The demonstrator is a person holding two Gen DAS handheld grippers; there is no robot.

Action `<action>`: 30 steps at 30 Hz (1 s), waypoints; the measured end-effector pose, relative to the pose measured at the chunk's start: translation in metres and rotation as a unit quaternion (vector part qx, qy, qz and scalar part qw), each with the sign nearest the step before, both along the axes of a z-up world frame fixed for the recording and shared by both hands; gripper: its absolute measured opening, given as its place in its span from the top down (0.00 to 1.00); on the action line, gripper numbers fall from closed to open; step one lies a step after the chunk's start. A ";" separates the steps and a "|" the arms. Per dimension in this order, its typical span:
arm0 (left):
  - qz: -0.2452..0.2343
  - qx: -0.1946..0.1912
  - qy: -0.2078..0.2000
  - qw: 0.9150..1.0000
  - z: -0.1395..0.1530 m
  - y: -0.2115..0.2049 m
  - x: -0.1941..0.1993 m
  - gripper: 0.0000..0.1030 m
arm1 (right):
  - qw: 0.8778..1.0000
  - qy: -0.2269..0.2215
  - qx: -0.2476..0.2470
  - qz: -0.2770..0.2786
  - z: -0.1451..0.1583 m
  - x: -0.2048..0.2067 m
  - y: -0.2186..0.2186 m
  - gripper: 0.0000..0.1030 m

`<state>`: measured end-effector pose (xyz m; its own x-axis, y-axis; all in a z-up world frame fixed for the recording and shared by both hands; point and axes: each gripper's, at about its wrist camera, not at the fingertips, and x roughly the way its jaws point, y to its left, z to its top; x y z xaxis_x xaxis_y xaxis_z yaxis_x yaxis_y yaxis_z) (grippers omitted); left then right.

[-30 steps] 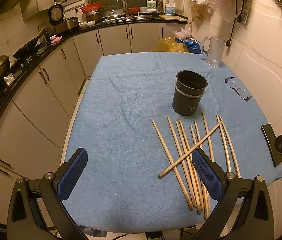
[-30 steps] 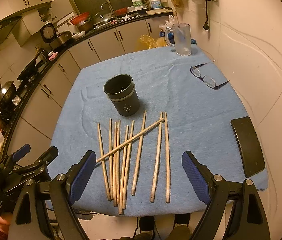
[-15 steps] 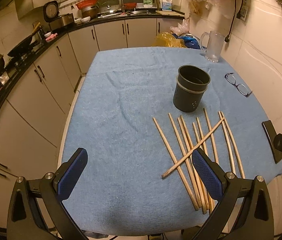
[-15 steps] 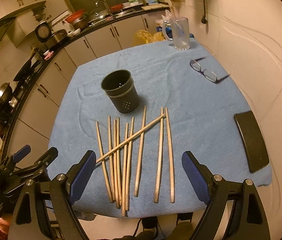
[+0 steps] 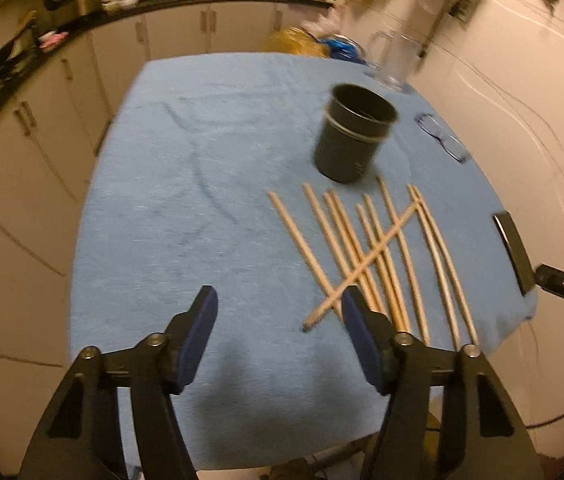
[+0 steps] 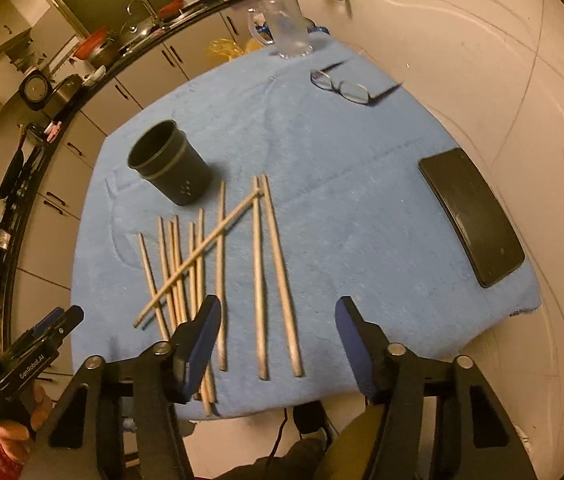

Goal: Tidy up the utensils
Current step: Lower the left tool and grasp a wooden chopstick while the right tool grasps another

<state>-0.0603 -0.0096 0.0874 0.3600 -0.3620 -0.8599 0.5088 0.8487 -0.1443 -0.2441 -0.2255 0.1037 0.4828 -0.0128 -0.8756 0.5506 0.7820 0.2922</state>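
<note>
Several wooden chopsticks (image 5: 378,248) lie side by side on the blue cloth, one crossing diagonally over the others; they also show in the right wrist view (image 6: 218,264). A dark cylindrical holder (image 5: 352,138) stands upright just beyond them, also in the right wrist view (image 6: 170,162). My left gripper (image 5: 278,320) is open and empty over the cloth, left of the chopsticks' near ends. My right gripper (image 6: 278,332) is open and empty above the near ends of the right-hand chopsticks.
A black phone (image 6: 472,216) lies at the table's right edge. Glasses (image 6: 346,88) and a clear glass mug (image 6: 288,26) sit at the far right. A wall runs along the right. Kitchen cabinets and a counter (image 5: 82,60) stand left and behind.
Both grippers have moved forward and down toward the table. The jaws of both look narrower than before but remain open. The chopsticks and holder have not moved.
</note>
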 end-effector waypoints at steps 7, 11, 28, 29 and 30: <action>-0.072 0.006 0.013 0.997 -0.003 -0.048 -0.002 0.59 | 0.999 0.011 0.024 0.026 -0.019 0.016 -0.023 0.56; -0.110 0.024 0.022 0.993 -0.012 -0.085 0.002 0.64 | 0.999 0.017 0.030 0.040 -0.024 0.031 -0.034 0.56; -0.190 0.102 0.036 0.976 -0.066 -0.177 0.024 0.84 | 0.998 0.032 0.029 0.034 -0.030 0.023 -0.094 0.56; -0.194 0.106 0.029 0.975 -0.067 -0.180 0.024 0.84 | 0.998 0.032 0.030 0.034 -0.030 0.022 -0.094 0.56; -0.196 0.110 0.029 0.974 -0.068 -0.181 0.026 0.84 | 0.999 0.031 0.030 0.033 -0.030 0.022 -0.095 0.56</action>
<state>-0.0340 -0.1910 0.0193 0.1808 -0.2662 -0.9468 0.7960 0.6050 -0.0181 -0.2217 -0.3210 0.0734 0.4255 0.0711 -0.9022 0.5165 0.7995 0.3066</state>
